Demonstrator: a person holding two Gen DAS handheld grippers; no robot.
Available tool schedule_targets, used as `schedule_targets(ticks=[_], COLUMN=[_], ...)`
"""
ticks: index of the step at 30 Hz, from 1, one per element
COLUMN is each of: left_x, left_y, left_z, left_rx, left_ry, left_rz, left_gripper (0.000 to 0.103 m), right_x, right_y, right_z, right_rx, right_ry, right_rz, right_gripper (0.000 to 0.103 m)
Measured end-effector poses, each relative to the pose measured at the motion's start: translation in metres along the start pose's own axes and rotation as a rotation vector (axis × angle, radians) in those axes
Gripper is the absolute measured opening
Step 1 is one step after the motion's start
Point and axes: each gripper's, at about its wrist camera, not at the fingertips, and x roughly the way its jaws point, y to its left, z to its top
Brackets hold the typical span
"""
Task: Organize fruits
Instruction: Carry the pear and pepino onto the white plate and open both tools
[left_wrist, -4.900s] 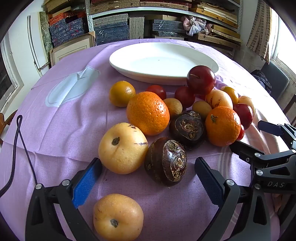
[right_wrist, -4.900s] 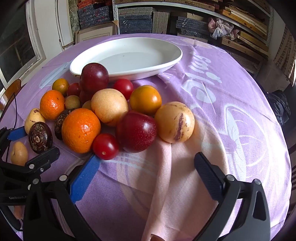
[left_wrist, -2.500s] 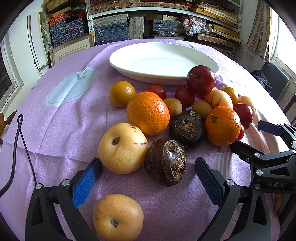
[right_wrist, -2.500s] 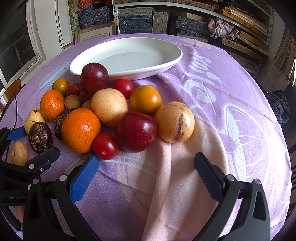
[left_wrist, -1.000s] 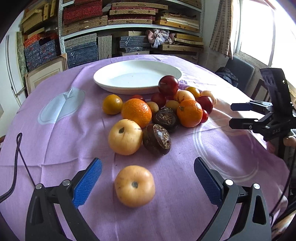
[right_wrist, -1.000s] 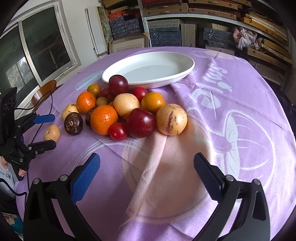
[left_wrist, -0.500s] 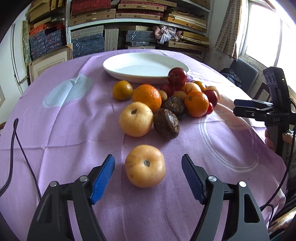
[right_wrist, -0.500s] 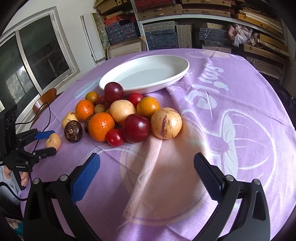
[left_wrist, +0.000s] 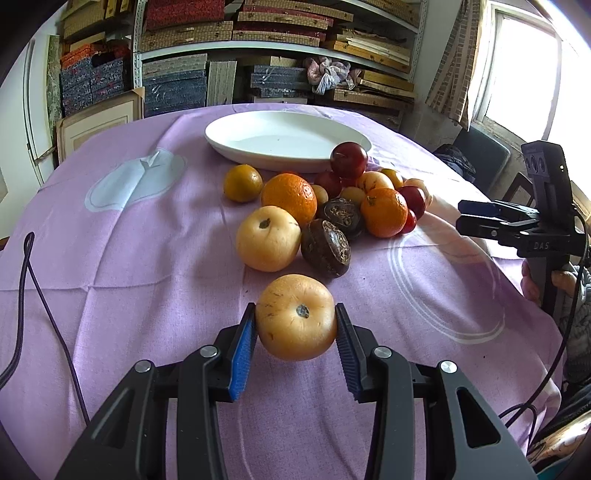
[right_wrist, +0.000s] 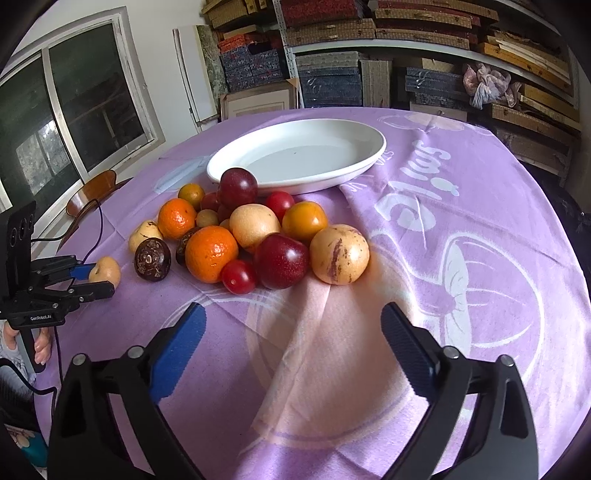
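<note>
Half a second back, stood apart around the yellow pear (left_wrist: 295, 317); now left gripper (left_wrist: 295, 330) clamped on it, pads touching both flanks, low centre of the left wrist view. Right gripper (right_wrist: 291, 332) spread apart over bare purple cloth (right_wrist: 461, 206), holding nothing. White plate (left_wrist: 221, 138) upper centre, beyond the fruit pile (left_wrist: 332, 206). Round smooth skin, pinched near the tips: could squirt out on lifting, or clip the pile when carried over.

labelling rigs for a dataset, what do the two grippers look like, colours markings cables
Both are black plastic with silver screws. Each left gripper and right gripper has one blue ribbed pad and one dark ribbed pad. White lettering: "GenRoboAI" on the left, "DAS" on the right. Black cables trail from the handles.
</note>
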Motion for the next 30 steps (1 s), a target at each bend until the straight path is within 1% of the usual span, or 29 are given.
schedule_targets(ticks=[1,4,8,9,10,11,12,13,14,16,18,19,22,24,28,29,30], left_x=[-0.001,-0.005,-0.013,-0.013,-0.013,-0.012,-0.012,-0.011,-0.010,-0.009,-0.006,-0.003,0.002,0.006,0.009,0.010,0.011], left_y=[0.000,0.002,0.004,0.004,0.005,0.005,0.005,0.005,0.005,0.004,0.003,0.002,0.000,-0.001,-0.001,-0.001,0.000], left_z=[0.001,0.010,0.028,0.033,0.037,0.042,0.046,0.050,0.052,0.056,0.059,0.060,0.064,0.067,0.079,0.084,0.090], left_rx=[0.000,0.003,0.016,0.018,0.021,0.025,0.027,0.030,0.031,0.030,0.030,0.032,0.038,0.042,0.048,0.050,0.055], left_ry=[0.001,-0.013,-0.053,-0.059,-0.062,-0.066,-0.070,-0.073,-0.076,-0.080,-0.079,-0.076,-0.068,-0.064,-0.066,-0.068,-0.071], left_rz=[-0.002,-0.003,0.014,0.018,0.020,0.023,0.023,0.021,0.019,0.012,0.005,0.001,-0.003,-0.007,-0.002,-0.002,0.000], left_gripper=[0.041,0.042,0.042,0.042,0.042,0.042,0.042,0.042,0.042,0.042,0.042,0.042,0.042,0.042,0.042,0.042,0.042], right_x=[0.002,0.009,0.011,0.012,0.016,0.019,0.023,0.026,0.030,0.036,0.042,0.048,0.064,0.068,0.066,0.063,0.056], right_y=[-0.001,-0.012,-0.029,-0.032,-0.034,-0.036,-0.037,-0.037,-0.038,-0.036,-0.031,-0.030,-0.036,-0.039,-0.032,-0.031,-0.031], right_z=[0.003,0.015,0.036,0.040,0.044,0.046,0.049,0.050,0.051,0.051,0.051,0.052,0.052,0.051,0.045,0.045,0.048], right_rx=[0.000,0.009,0.033,0.034,0.035,0.035,0.032,0.026,0.014,-0.009,-0.042,-0.053,-0.038,-0.028,-0.055,-0.056,-0.052], right_ry=[0.015,0.044,0.040,0.044,0.056,0.065,0.076,0.083,0.089,0.103,0.109,0.127,0.167,0.160,0.149,0.142,0.116], right_rz=[0.001,-0.017,-0.034,-0.036,-0.035,-0.030,-0.025,-0.024,-0.030,-0.014,-0.029,-0.039,-0.020,-0.010,-0.013,-0.012,-0.015], right_gripper=[0.073,0.073,0.073,0.071,0.063,0.058,0.049,0.042,0.039,0.039,0.042,0.044,0.045,0.045,0.044,0.044,0.043])
